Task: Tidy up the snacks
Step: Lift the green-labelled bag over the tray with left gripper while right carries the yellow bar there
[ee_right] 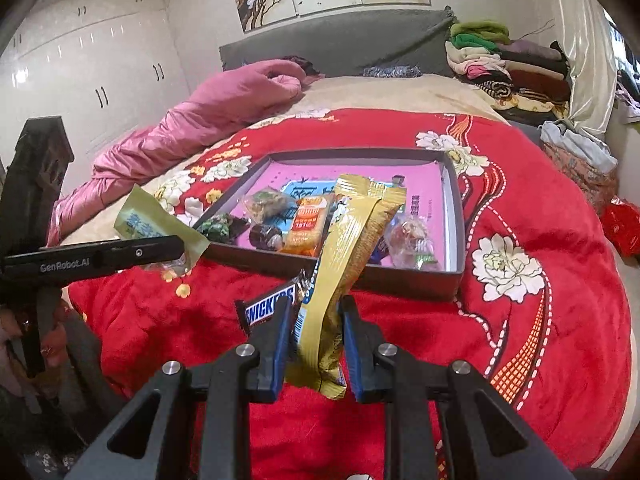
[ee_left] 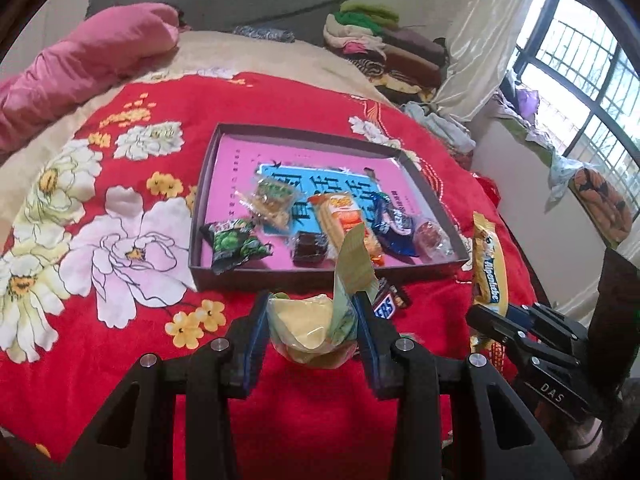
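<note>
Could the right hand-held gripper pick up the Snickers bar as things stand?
Probably not yet. The right hand-held gripper is shut on a gold packet, so its jaws are occupied. The Snickers bar lies uncovered on the red blanket just left of the fingers.

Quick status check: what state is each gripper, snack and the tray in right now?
left gripper: shut on pale green snack packet, lifted.
right gripper: shut on gold Alpenliebe packet, lifted.
Snickers bar: lying on red blanket, outside tray.
tray: open, holding several wrapped snacks.
</note>
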### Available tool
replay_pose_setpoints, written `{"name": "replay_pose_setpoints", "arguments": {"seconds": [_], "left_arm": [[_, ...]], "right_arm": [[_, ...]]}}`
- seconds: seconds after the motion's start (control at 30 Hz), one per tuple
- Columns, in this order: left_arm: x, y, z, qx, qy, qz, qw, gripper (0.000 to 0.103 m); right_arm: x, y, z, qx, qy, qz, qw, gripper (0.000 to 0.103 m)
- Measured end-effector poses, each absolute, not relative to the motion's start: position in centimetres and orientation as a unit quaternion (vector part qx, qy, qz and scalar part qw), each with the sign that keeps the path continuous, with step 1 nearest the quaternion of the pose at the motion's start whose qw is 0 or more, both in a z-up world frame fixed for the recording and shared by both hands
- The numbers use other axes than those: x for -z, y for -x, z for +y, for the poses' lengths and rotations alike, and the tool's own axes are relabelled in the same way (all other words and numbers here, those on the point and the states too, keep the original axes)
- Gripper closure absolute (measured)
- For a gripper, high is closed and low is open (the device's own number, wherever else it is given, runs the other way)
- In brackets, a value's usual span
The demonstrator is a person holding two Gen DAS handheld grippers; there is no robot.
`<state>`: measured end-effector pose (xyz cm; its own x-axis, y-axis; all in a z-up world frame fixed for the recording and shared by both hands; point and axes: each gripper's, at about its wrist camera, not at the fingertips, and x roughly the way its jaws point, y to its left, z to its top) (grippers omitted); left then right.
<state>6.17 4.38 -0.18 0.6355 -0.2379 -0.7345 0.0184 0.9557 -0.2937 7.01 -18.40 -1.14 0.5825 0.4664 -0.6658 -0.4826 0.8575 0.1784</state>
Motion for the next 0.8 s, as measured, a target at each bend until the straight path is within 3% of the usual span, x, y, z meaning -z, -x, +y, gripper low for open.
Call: {"name": "replay_pose_setpoints", "arguments": {"seconds": [0.8], "left_arm": [[-3.0,-7.0,3.4,0.068,0.122,0.393,0.909,0.062]], "right_arm": [[-0.6,-7.4,-18.6,-0.269,0.037,0.321,0.907,0.078]]}}
